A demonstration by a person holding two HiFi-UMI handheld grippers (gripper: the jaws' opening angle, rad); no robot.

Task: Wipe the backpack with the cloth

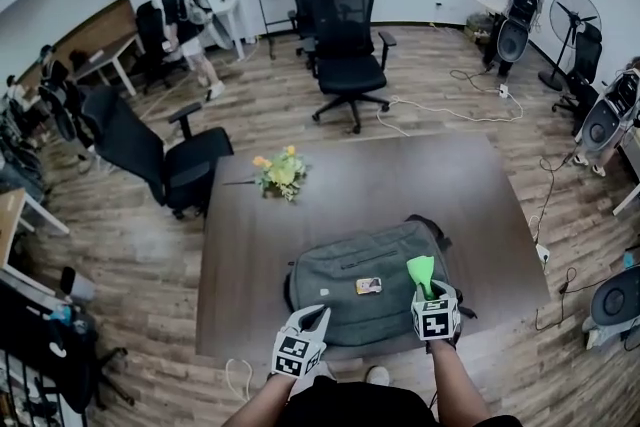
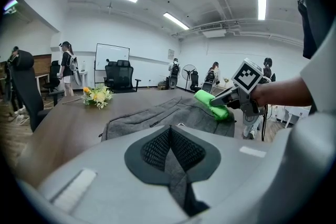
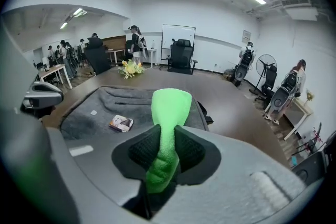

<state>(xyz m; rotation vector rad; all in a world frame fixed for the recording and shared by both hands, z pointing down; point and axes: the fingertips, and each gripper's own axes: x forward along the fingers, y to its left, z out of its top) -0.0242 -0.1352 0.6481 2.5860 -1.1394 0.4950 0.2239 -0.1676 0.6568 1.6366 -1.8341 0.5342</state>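
A black office chair (image 1: 165, 155) is noted at the left of the head view, beside the brown table (image 1: 420, 175). A small bunch of yellow flowers (image 1: 278, 173) is seen on the table's upper left part. The left gripper (image 1: 314, 317) is held at the lower left corner of the grey backpack (image 1: 340, 280); its jaws are pressed together with nothing between them. The backpack is laid flat in the lower middle of the frame, near the table's near edge. A small card (image 1: 368, 286) is seen on its top. The green cloth (image 1: 420, 270) is clamped in the right gripper (image 1: 426, 293) over the backpack's right part; contact with the fabric cannot be confirmed.
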